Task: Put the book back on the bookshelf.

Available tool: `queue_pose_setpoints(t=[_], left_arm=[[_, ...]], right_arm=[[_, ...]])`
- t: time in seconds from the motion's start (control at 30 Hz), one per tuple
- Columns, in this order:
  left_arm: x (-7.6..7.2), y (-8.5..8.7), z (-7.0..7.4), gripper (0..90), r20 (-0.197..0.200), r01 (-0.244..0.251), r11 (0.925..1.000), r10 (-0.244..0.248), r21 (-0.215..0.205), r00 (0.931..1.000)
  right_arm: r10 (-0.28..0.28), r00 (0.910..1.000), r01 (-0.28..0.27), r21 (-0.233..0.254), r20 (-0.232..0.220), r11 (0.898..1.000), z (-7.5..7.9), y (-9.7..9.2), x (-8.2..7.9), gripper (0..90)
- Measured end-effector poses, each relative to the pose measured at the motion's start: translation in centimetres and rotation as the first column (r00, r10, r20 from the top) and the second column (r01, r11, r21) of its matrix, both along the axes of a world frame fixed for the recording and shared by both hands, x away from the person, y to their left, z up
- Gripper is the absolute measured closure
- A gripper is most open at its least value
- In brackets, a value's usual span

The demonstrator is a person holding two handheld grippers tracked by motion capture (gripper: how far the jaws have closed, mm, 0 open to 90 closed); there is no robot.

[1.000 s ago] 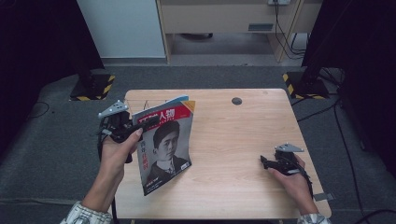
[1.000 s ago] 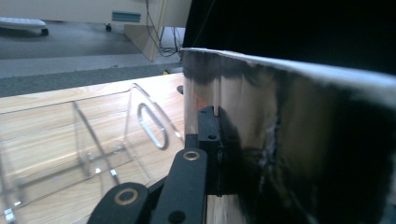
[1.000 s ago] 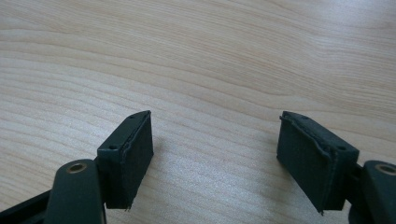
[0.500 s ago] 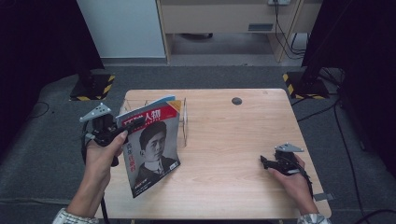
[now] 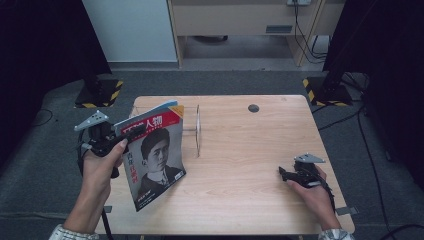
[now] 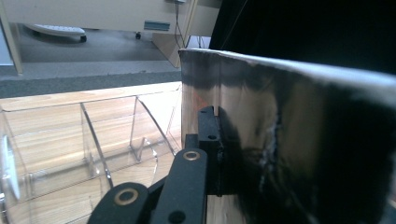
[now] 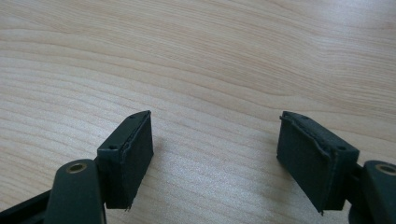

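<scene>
A magazine (image 5: pixel 152 155) with a red title band and a portrait on its cover hangs tilted over the table's left side. My left gripper (image 5: pixel 120 141) is shut on its left edge, near the top. In the left gripper view the glossy dark magazine (image 6: pixel 289 140) is clamped between the pads, and one pad (image 6: pixel 209 140) presses against it. A clear plastic file holder (image 5: pixel 192 131) stands on the table behind the magazine and appears again as the clear holder (image 6: pixel 93 144) with its dividers. My right gripper (image 5: pixel 283 173) rests at the table's right front, open, with nothing between its jaws (image 7: pixel 215 154).
The light wooden table (image 5: pixel 250 150) has a small dark round disc (image 5: pixel 253 108) near its far edge. Beyond it, yellow-and-black striped stand feet (image 5: pixel 102 92) sit on the grey floor, and a pale cabinet (image 5: pixel 240 20) stands farther back.
My left gripper has carried the magazine leftward and a little toward the near edge, uncovering the clear holder behind it. The right gripper has stayed in place.
</scene>
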State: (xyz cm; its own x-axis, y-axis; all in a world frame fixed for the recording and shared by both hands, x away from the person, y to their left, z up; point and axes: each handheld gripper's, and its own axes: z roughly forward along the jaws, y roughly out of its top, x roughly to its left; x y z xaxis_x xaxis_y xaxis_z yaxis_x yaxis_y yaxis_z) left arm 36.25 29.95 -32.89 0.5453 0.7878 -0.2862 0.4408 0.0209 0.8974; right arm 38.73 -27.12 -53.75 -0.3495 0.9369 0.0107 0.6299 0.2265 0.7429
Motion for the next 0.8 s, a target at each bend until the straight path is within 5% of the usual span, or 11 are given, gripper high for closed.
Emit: queue_pose_setpoints(t=[0.8], left_arm=[[-0.5,2.5,0.7,86.5,0.014,-0.058,0.9983,0.058,0.01,0.9982]], right_arm=[[0.001,1.0,-0.001,0.001,-0.001,1.0,0.0,0.0,0.0,27.0]])
